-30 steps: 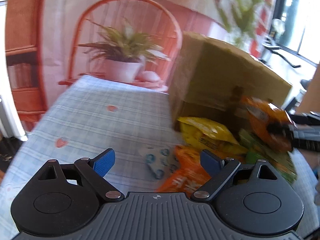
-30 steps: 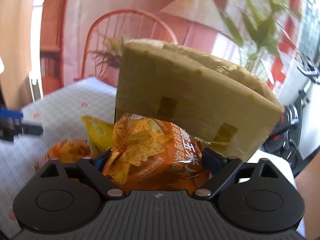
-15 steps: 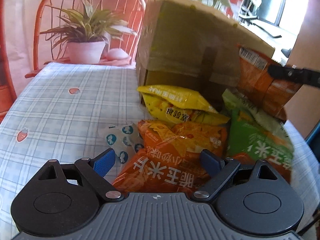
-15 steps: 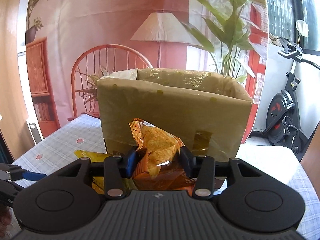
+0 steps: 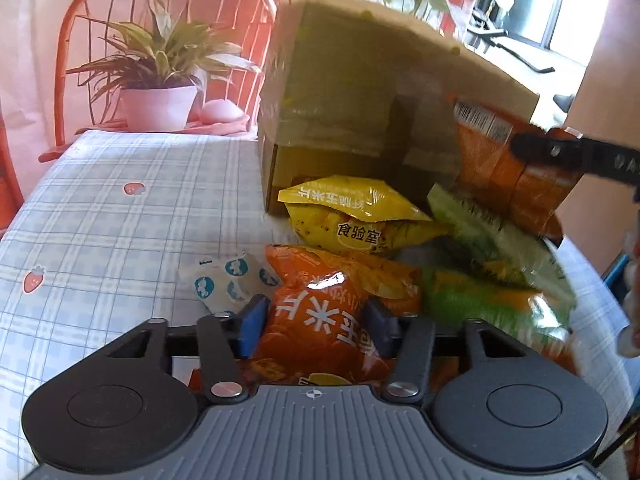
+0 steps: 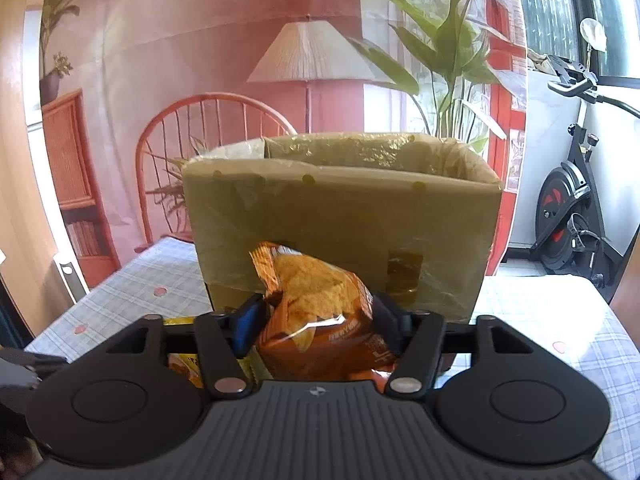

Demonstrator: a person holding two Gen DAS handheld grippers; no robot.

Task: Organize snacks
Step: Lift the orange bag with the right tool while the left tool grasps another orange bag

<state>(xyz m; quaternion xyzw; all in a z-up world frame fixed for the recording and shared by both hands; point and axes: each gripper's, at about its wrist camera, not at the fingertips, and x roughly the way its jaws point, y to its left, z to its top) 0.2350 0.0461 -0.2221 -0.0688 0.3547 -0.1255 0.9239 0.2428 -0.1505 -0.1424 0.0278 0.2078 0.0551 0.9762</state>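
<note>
Both tools clamp orange chip bags: the left tool (image 5: 316, 326) at the tabletop (image 5: 120, 208) pile, the right tool (image 6: 320, 320) before the cardboard box (image 6: 340, 216). The left's jaws have just closed, the right's eased wider. The slack right grip could drop its bag (image 6: 316, 312) short of the box.

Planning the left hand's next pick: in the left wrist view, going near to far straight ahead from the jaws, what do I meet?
Orange corn-chip bag between the left gripper jaws → yellow snack bag → brown cardboard box.

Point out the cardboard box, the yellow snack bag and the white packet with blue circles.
cardboard box (image 6: 340, 216), right wrist view, front wall.
yellow snack bag (image 5: 352, 216), left wrist view, printed front.
white packet (image 5: 228, 282), left wrist view, its middle.
</note>
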